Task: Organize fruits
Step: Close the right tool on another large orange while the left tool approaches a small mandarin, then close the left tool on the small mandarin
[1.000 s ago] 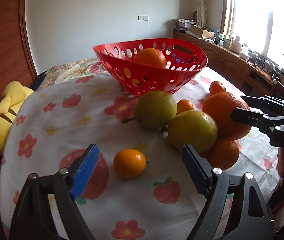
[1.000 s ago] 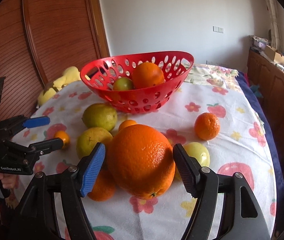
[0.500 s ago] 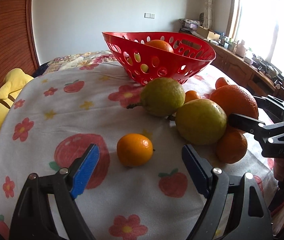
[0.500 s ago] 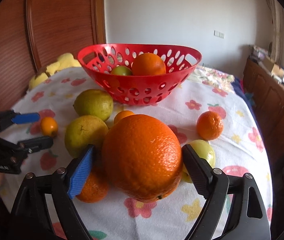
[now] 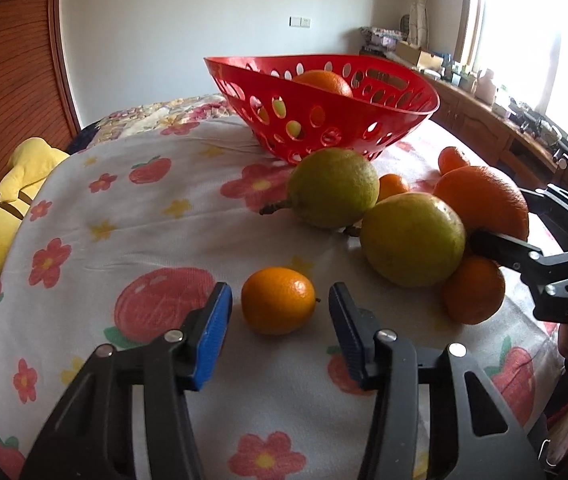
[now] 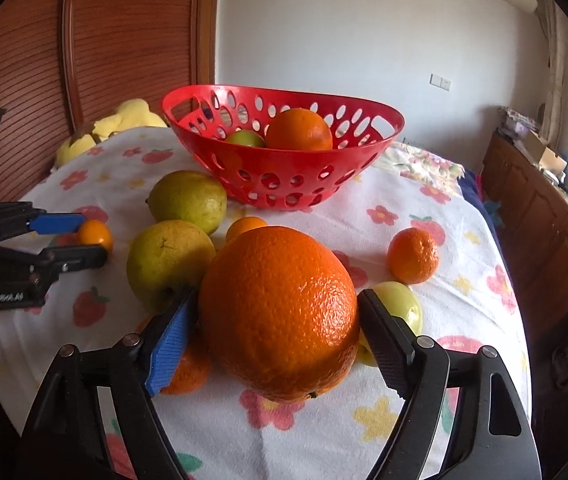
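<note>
The left gripper (image 5: 280,312) sat low over the flowered tablecloth (image 5: 132,220) with its jaws closing around a small tangerine (image 5: 278,300); the fruit lay between the pads, a sliver of cloth showing on each side, so nothing was clamped yet. The tangerine was slightly oval, its long axis running across the jaw gap, its stem nub pointing toward the right-hand pad. The right gripper (image 6: 276,320) had a large orange (image 6: 280,316) between its jaws, which were closing; both pads looked pressed against the rind, and the orange's stem end faced down toward the camera. Behind the tangerine lay two green-yellow pears (image 5: 332,192) (image 5: 414,240), the far one with its stem pointing left along the cloth, the two touching or nearly so. A small orange (image 5: 474,288) sat just beside the near pear, under the right gripper's fingers. The red basket (image 5: 404,116) stood farther back, holding an orange and a green fruit. Open cloth lay to the left of the tangerine, running to the edge where a yellow plush toy (image 5: 20,192) rested. On the right side, a lone mandarin (image 6: 414,256) and a pale green fruit (image 6: 398,304) sat near the orange.
</note>
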The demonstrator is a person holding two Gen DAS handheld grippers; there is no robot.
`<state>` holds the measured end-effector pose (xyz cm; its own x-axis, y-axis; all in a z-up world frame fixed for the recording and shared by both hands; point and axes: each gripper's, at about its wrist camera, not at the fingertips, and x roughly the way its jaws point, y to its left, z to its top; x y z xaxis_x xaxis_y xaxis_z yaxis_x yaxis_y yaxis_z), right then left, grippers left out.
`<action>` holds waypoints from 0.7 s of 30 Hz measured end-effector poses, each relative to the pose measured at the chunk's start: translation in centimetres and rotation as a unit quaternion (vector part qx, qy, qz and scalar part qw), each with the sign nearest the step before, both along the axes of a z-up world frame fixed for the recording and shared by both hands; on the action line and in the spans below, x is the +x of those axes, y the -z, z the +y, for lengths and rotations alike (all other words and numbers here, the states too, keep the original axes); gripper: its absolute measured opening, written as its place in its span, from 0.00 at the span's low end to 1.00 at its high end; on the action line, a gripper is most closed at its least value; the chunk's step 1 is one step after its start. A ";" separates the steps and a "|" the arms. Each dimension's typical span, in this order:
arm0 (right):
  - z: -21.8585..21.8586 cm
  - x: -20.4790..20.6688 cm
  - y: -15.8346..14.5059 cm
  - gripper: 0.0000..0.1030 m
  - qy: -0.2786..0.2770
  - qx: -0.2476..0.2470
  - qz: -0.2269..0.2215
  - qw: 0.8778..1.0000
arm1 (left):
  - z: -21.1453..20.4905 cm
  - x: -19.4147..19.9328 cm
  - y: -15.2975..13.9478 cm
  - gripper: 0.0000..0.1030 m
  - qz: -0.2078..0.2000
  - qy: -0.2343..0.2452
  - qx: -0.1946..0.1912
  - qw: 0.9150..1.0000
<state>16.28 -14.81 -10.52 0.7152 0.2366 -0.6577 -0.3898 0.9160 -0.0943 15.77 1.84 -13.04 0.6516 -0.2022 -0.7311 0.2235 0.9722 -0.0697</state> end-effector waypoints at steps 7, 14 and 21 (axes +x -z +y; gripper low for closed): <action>-0.6 -0.2 0.2 0.81 -0.002 0.015 -0.003 1.000 | 0.4 0.4 0.3 0.47 0.016 -0.003 0.001 1.000; -0.6 -0.1 0.2 0.81 -0.002 0.015 -0.003 1.000 | 0.1 0.7 0.9 0.47 0.026 -0.003 0.006 1.000; -0.6 -0.1 0.2 0.81 -0.002 0.016 -0.003 1.000 | 0.3 0.5 1.1 0.37 0.025 -0.005 0.007 1.000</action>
<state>16.21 -15.46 -10.72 0.7183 0.2596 -0.6455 -0.3925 0.9172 -0.0679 16.30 2.16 -14.11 0.6165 -0.1853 -0.7652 0.2110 0.9752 -0.0662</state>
